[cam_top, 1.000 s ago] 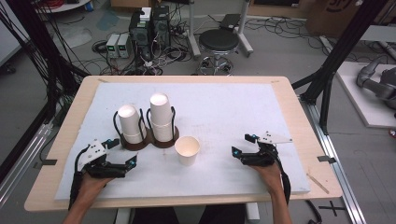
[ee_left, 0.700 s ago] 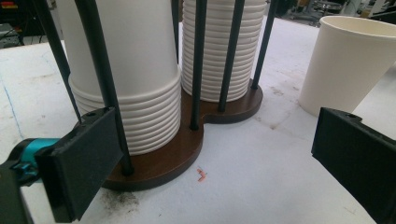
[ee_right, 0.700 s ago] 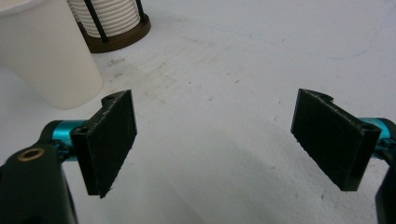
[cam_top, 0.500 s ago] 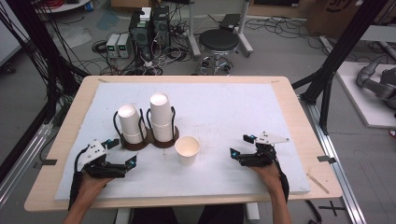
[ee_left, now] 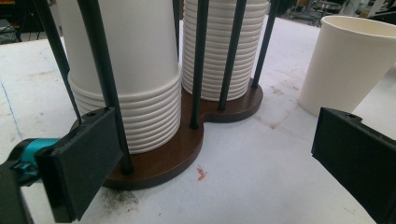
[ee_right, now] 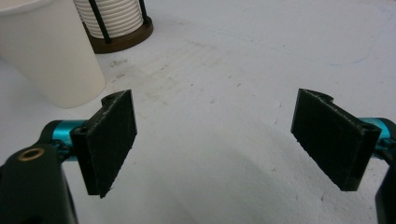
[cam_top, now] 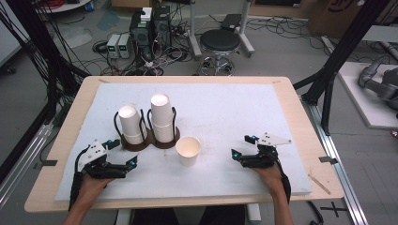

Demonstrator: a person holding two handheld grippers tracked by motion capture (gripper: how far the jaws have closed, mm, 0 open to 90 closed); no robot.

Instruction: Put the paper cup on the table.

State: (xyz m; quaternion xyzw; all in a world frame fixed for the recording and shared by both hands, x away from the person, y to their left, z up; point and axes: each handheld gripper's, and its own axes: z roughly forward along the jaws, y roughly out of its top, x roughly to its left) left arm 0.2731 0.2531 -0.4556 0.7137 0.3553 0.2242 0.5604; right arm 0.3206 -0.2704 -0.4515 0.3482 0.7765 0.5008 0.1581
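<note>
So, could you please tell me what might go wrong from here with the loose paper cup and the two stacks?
1. The single paper cup stands upright, empty-looking and free on the white mat; a sideways approach by the open right gripper could tip it.
2. A hard squeeze could crush its thin wall.
3. The open left gripper sits close to the brown cup holder; its jaws could catch the black wire uprights and drag both cup stacks.

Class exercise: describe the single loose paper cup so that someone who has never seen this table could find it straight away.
Start at the white mat covering the wooden table, then find the brown two-post cup holder at its left-centre. The loose cup stands just right and in front of it, upright and mouth-up, alone, unlike the upside-down stacks caged in the holder.
</note>
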